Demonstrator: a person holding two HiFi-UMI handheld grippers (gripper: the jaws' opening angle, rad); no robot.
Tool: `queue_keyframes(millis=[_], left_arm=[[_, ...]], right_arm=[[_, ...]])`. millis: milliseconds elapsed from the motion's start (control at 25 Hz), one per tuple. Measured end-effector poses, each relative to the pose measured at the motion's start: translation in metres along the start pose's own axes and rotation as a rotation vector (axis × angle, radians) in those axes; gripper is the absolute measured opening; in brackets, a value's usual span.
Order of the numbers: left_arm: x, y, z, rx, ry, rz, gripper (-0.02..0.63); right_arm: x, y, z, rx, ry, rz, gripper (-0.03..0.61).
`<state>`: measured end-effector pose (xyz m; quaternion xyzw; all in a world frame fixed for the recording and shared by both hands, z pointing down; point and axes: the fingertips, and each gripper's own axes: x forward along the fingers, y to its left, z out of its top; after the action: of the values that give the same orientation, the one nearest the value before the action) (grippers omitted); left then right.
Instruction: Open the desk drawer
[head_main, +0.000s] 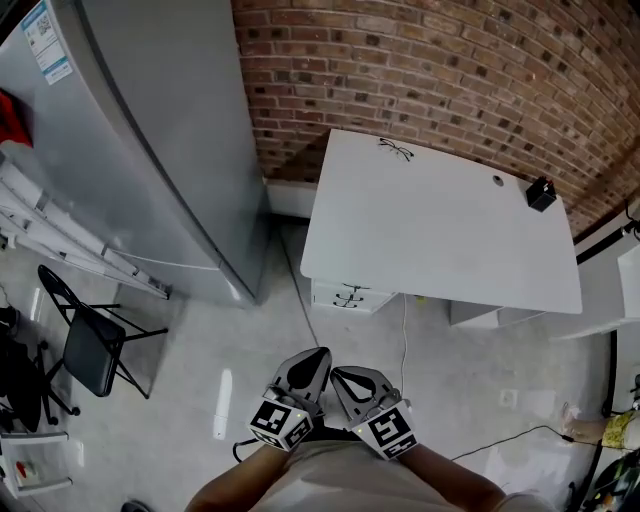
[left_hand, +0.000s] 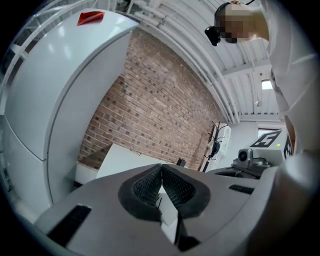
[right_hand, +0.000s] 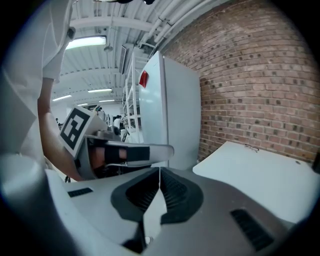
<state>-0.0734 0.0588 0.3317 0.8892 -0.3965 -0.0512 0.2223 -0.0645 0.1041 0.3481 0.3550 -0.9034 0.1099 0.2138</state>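
Head view: the drawer unit (head_main: 348, 297) sits shut under the near-left edge of the white desk (head_main: 440, 225), just right of frame centre, and both grippers are well short of it.

Its white fronts with dark handles peek out below the desktop and face the person, so I judge the reach will have to come in low from the front. The left gripper (head_main: 316, 355) and right gripper (head_main: 338, 374) hang side by side at bottom centre, each with its jaws pressed together on nothing, probably because no grasp is due yet. On the desktop lie a pair of glasses (head_main: 395, 150) at the far edge and a small black object (head_main: 541, 193) near the upper right corner. A brick wall (head_main: 450, 70) backs the desk, a tall grey cabinet (head_main: 160, 130) fills the upper left, and a folding chair (head_main: 90, 345) stands at the left on the concrete floor (head_main: 230, 330).
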Motion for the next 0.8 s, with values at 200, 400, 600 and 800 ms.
queue_keyframes(millis=[200, 400, 600, 800], left_arm=[[0.003, 0.009, -0.008, -0.042, 0.017, -0.059, 0.008], [0.013, 0.008, -0.013, -0.057, 0.037, -0.090, 0.008], [0.035, 0.005, -0.015, -0.030, 0.051, -0.084, 0.008], [0.055, -0.006, -0.006, -0.018, 0.042, -0.046, 0.008]], right_arm=[[0.000, -0.004, -0.007, 0.021, 0.062, -0.068, 0.017], [-0.002, -0.018, -0.010, 0.040, 0.069, -0.112, 0.017], [-0.007, -0.044, -0.016, 0.031, 0.059, -0.122, 0.017], [-0.004, -0.075, -0.044, -0.196, 0.114, -0.170, 0.017]])
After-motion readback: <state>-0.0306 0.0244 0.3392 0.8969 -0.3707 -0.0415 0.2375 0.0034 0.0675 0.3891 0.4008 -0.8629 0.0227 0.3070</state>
